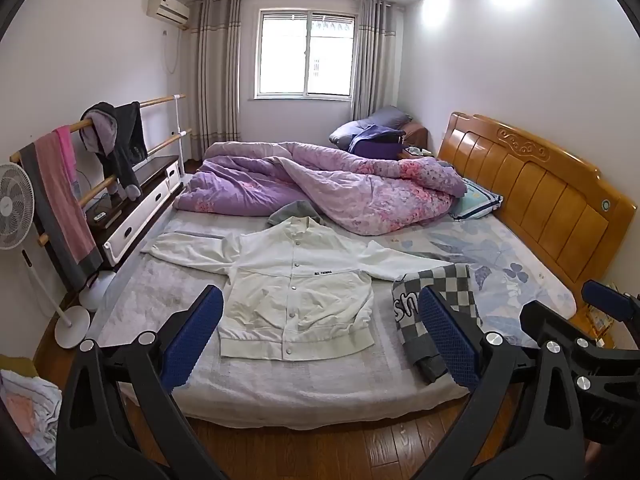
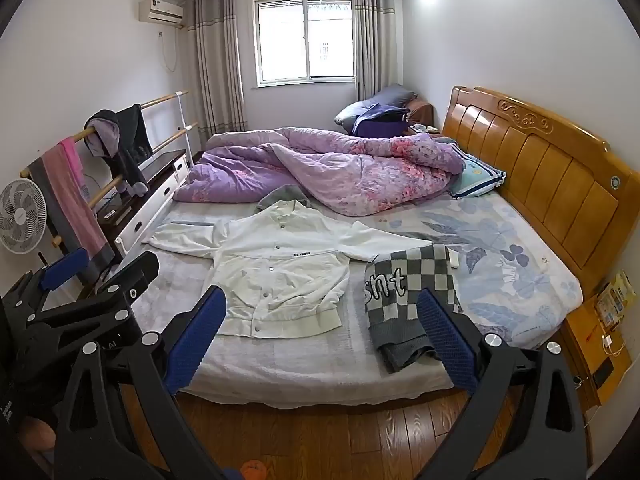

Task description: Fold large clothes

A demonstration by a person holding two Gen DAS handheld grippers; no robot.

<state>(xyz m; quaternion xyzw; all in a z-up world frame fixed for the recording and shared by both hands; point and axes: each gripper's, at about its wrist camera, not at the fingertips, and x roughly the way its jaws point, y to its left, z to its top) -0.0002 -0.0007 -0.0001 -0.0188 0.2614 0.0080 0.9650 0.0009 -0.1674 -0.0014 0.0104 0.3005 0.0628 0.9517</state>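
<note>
A white snap-button jacket [image 1: 296, 280] lies flat on the bed, front up, sleeves spread to both sides; it also shows in the right wrist view [image 2: 276, 268]. A folded grey-and-white checkered garment [image 1: 436, 300] lies to its right, also in the right wrist view [image 2: 408, 296]. My left gripper [image 1: 320, 336] is open and empty, held over the foot of the bed, short of the jacket's hem. My right gripper [image 2: 320, 340] is open and empty, at the same distance, between jacket and checkered garment. Each gripper shows at the edge of the other's view.
A crumpled purple quilt [image 1: 320, 184] covers the far half of the bed. A wooden headboard [image 1: 532, 192] stands on the right. A clothes rack [image 1: 80, 152], a fan [image 1: 14, 212] and a low cabinet [image 1: 140, 200] line the left side. Wooden floor [image 1: 320, 452] lies below.
</note>
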